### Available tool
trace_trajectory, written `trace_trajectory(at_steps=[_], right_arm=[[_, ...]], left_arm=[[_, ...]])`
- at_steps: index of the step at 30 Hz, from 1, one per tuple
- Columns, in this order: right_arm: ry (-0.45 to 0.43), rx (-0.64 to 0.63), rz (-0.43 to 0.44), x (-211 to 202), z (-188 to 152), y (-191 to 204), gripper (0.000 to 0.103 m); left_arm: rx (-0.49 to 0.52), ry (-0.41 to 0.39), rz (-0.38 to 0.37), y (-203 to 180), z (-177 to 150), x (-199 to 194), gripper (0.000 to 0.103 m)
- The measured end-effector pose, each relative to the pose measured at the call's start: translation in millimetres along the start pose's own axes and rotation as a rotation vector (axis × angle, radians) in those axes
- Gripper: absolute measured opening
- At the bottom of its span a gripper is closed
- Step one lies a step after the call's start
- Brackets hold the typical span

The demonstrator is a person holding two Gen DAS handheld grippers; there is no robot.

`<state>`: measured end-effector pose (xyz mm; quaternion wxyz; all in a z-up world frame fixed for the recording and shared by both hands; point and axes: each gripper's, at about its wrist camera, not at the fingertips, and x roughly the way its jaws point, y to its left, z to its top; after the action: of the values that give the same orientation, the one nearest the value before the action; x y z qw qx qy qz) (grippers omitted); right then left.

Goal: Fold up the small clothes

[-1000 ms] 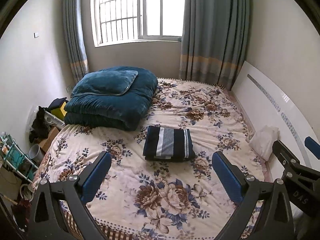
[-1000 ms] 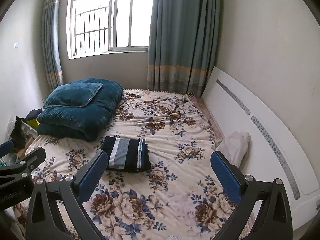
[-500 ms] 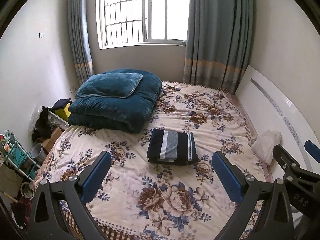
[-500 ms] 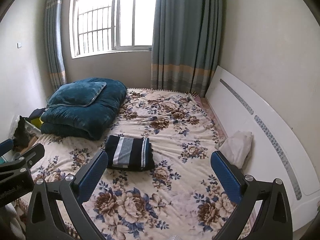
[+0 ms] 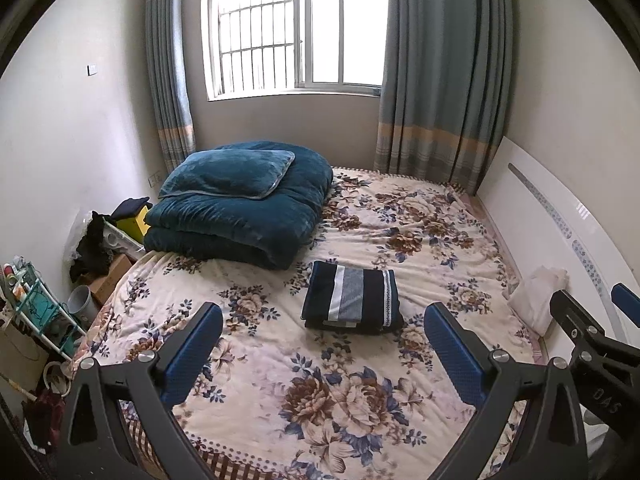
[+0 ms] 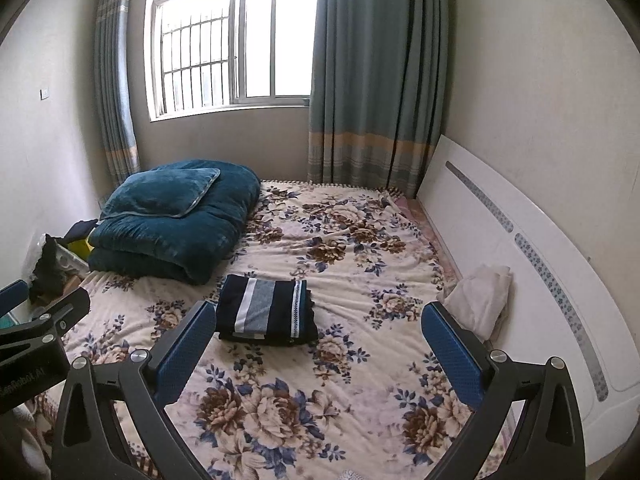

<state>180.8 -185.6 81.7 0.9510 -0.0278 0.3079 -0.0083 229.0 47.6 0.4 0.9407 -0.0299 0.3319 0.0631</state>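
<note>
**Navy stripes already squared up on the bed, both claws hanging back empty**

Navy knit with grey and white bands, that's the folded garment (image 5: 351, 302) from my left wrist cam. It sits as a neat flat rectangle near the middle of the floral bedspread (image 5: 320, 392), just in front of the teal quilt (image 5: 240, 216), not touching it as far as I can tell. My left gripper (image 5: 322, 354) is up off the bed with its blue pads spread wide apart, nothing between them. I'd guess it's held back like this because the fold looks finished. The layers stack evenly, edges lined up, soft fabric that should keep its shape if left alone. The other gripper pokes in at the right edge of this view.

Over to the right wrist cam: same bundle (image 6: 266, 306), now sitting just past the left blue pad (image 6: 186, 350). The right gripper (image 6: 320, 350) is also wide open and carrying nothing, hovering above the bedspread. Off to the right, a crumpled white cloth (image 6: 480, 298) leans against the glossy white headboard (image 6: 520, 248). It looks thin, limp and unfolded, so that's probably my next candidate. The plush quilt has a matching velvety pillow (image 6: 160, 194) on top, parked in the far corner to keep the middle free as a work surface, I reckon.
</note>
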Motion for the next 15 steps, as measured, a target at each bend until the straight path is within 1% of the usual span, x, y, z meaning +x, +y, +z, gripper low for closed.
trace_trajectory(at_steps=[15], right_arm=[[0.005,-0.001,0.006,-0.3,-6.2,2.0,0.103]], left_arm=[[0.007,-0.004,0.003,0.8,1.3,-0.5,0.103]])
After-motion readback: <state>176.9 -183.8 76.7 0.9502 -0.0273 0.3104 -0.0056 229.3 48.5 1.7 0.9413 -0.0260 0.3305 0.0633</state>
